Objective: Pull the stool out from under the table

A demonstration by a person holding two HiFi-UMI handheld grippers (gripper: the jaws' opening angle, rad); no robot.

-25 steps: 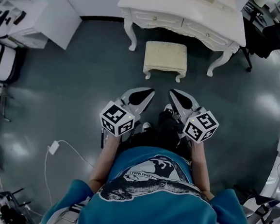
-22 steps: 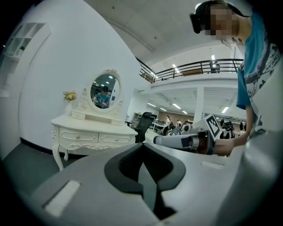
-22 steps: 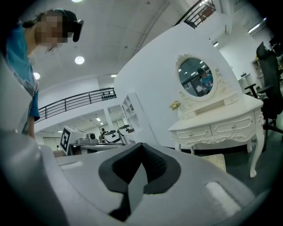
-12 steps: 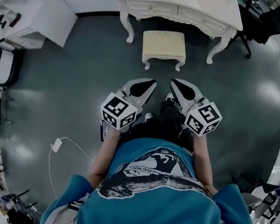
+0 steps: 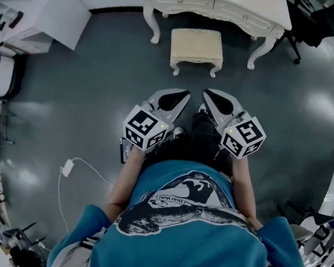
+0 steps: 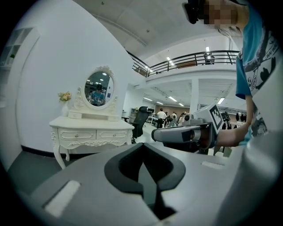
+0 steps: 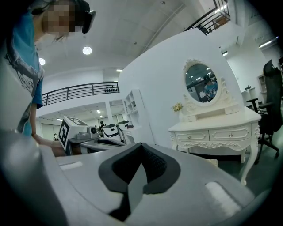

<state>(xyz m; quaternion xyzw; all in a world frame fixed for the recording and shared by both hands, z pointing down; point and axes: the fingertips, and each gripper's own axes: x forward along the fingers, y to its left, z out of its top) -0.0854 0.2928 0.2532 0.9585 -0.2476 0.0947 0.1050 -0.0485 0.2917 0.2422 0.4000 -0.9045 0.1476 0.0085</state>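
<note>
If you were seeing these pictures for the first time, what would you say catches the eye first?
The left gripper and right gripper, each with a marker cube, sit side by side in the middle of the head view, both shut and empty. Beyond them a cream stool stands on the dark floor between the front legs of an ornate white dressing table, apart from both grippers.
</note>
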